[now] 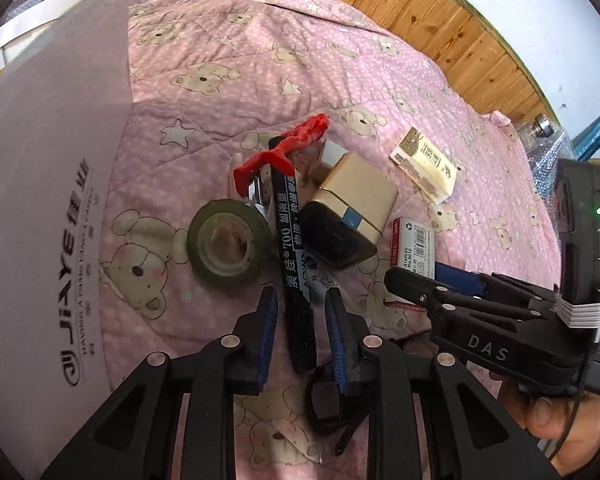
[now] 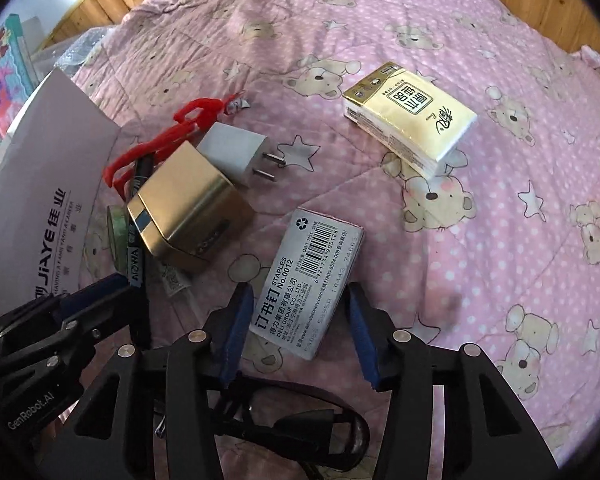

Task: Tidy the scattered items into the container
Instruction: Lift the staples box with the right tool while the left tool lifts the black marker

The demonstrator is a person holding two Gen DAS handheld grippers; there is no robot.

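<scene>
Left gripper (image 1: 300, 320): jaws released, straddling the near end of the black marker (image 1: 294, 264), pads not seen touching it. Marker lying on the pink quilt (image 1: 340, 60), running from near to far, its far end under the red plastic piece (image 1: 284, 152).

Right gripper (image 2: 296, 328): jaws released, one blue pad on each side of the staple box (image 2: 312, 280), small gaps visible at both sides. Staple box flat on the quilt, label side up.

Green tape roll (image 1: 228, 244): flat on the quilt, just left of the marker.

Gold box (image 2: 188, 208): right of the marker, far-left of the staple box, partly resting on other items. White charger plug (image 2: 236, 152): just beyond the gold box, prongs pointing right.

Tissue pack (image 2: 412, 116): far right, well apart from the cluster.

White container (image 1: 48, 200): at the left edge, its printed wall facing the items, no item seen inside from these views.

Black eyeglasses (image 2: 300, 424): near side, under the right gripper.
</scene>
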